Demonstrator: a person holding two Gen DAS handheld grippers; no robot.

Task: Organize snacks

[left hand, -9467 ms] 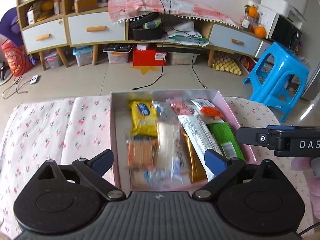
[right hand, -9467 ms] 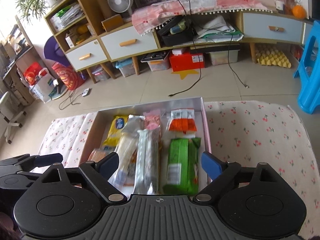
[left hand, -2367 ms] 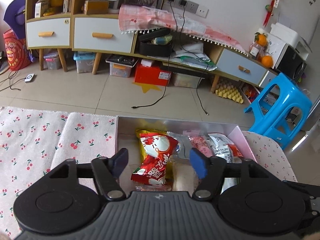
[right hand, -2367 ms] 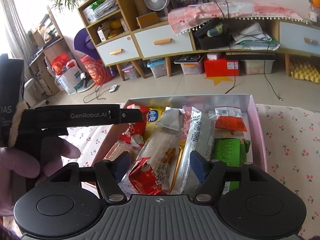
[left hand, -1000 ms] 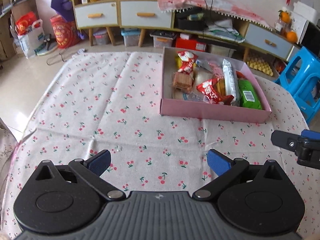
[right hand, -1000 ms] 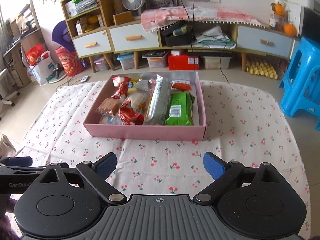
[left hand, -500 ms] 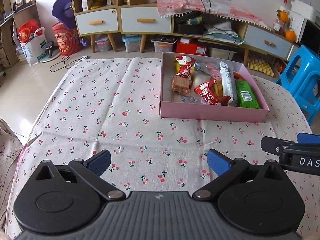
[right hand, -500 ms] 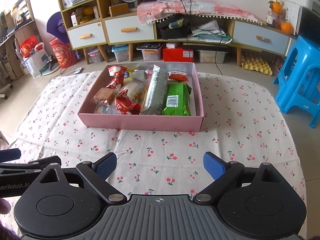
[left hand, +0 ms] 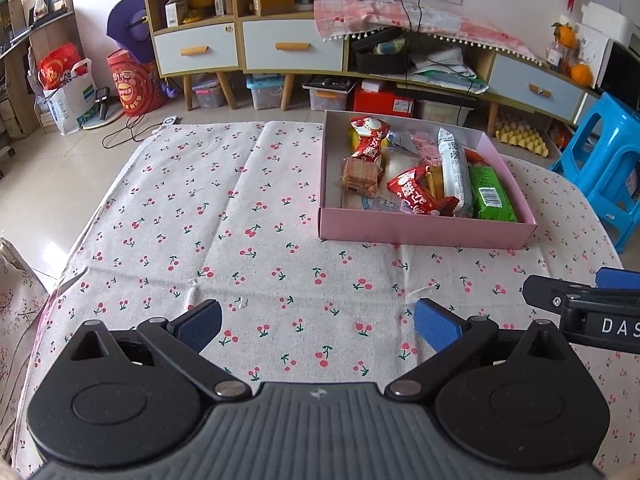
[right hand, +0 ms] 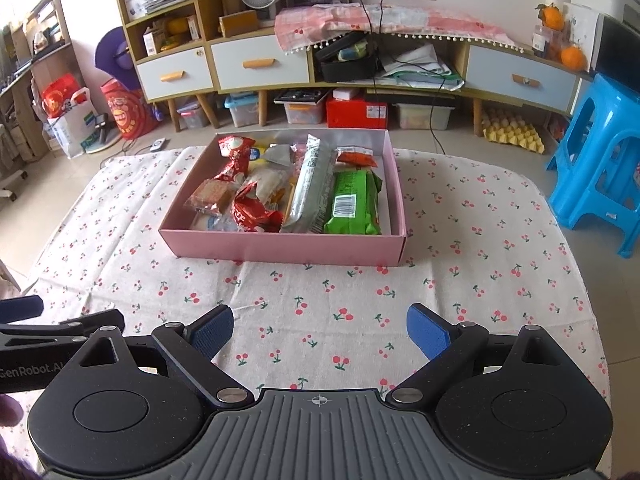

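A shallow pink box (left hand: 424, 231) (right hand: 280, 246) sits on the cherry-print tablecloth, far side of the table. It holds several snacks: two red packets (right hand: 252, 212), a green pack (right hand: 352, 200), a long silver pack (right hand: 308, 184), a wafer pack (left hand: 360, 174). My left gripper (left hand: 316, 326) is open and empty over the cloth near the front edge. My right gripper (right hand: 318, 330) is open and empty too, well back from the box. Each gripper shows at the edge of the other's view.
The cherry tablecloth (left hand: 200, 220) covers the table around the box. A blue plastic stool (right hand: 596, 160) stands on the floor to the right. Behind the table are a low cabinet with drawers (right hand: 260, 64), storage bins and cables on the floor.
Both grippers have drawn back from the box and now hang open over the near cloth. Two red packets that were not in the box earlier now lie in it.
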